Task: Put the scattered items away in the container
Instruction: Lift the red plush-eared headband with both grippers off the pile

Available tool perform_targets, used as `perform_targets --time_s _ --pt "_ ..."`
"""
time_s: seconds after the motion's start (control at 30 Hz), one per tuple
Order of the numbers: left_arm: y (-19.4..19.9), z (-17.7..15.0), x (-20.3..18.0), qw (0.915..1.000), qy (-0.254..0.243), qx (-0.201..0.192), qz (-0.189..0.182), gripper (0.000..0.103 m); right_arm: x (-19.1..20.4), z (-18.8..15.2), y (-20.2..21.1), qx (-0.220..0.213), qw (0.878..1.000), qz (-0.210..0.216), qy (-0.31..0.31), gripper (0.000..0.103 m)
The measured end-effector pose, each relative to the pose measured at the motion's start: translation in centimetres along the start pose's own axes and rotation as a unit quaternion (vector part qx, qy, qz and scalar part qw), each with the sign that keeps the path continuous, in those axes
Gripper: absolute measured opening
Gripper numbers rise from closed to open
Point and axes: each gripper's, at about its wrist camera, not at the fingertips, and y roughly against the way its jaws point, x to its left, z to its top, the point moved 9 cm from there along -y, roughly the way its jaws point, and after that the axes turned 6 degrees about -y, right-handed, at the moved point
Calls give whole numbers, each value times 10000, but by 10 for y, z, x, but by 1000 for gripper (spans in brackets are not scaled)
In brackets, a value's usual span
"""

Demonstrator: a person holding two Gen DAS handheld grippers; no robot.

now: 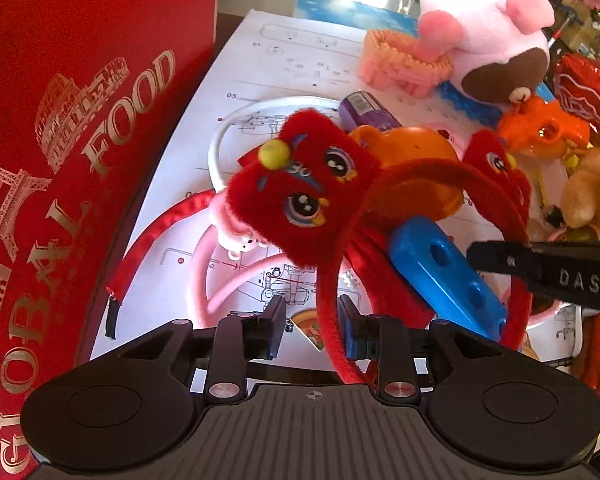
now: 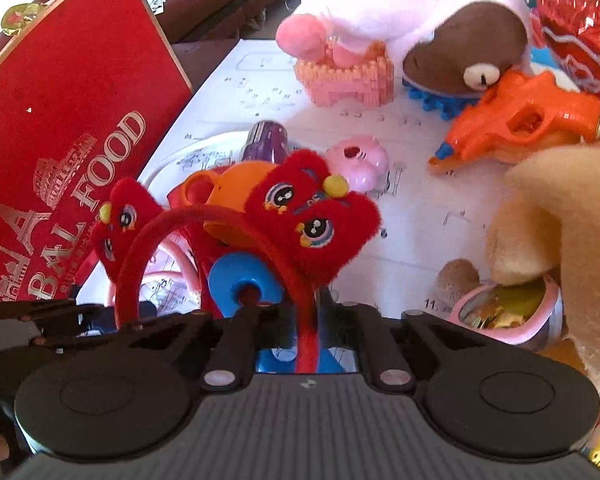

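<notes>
Barely started: right gripper (image 2: 306, 320) clamps the red headband (image 2: 204, 216), left gripper (image 1: 312, 320) is open around it; toys (image 2: 420, 12) not yet in the red box (image 1: 80, 120).

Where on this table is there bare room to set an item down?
Bare paper sheet between the orange toy gun, the pink block toy and the red plush headband. Crowded elsewhere: toys pile beside the red box.

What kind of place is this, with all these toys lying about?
Probably a toy shop or a playroom, though I can't be sure. Toys are strewn over a printed instruction sheet: a plush pig, an orange toy gun and a red plush headband. Blurred shelves of goods show behind.
</notes>
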Motion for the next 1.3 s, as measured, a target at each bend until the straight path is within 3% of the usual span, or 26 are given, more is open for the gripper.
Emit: perform_targets --time_s 0.07,0.1,0.13,0.17,0.83,1.3 --pt "0 1 -2 10000 -62 -9 53 44 -1 -1 2 10 10000 27 -16 10" --pt "-1 1 -2 10000 -66 -7 67 35 -1 -2 3 8 10000 28 -24 10" --pt "-1 1 -3 9999 -88 -2 77 10 -1 -3 4 6 10000 26 -30 10" --pt "-1 1 -6 9999 -130 24 -17 4 -1 -3 4 12 10000 37 -34 10" --pt "32 6 -29 9974 -599 -212 331 4 -6 -6 35 -225 9997 105 -23 9" --pt "69 15 -44 9937 -857 -538 482 5 -1 2 72 -671 9974 243 16 9"
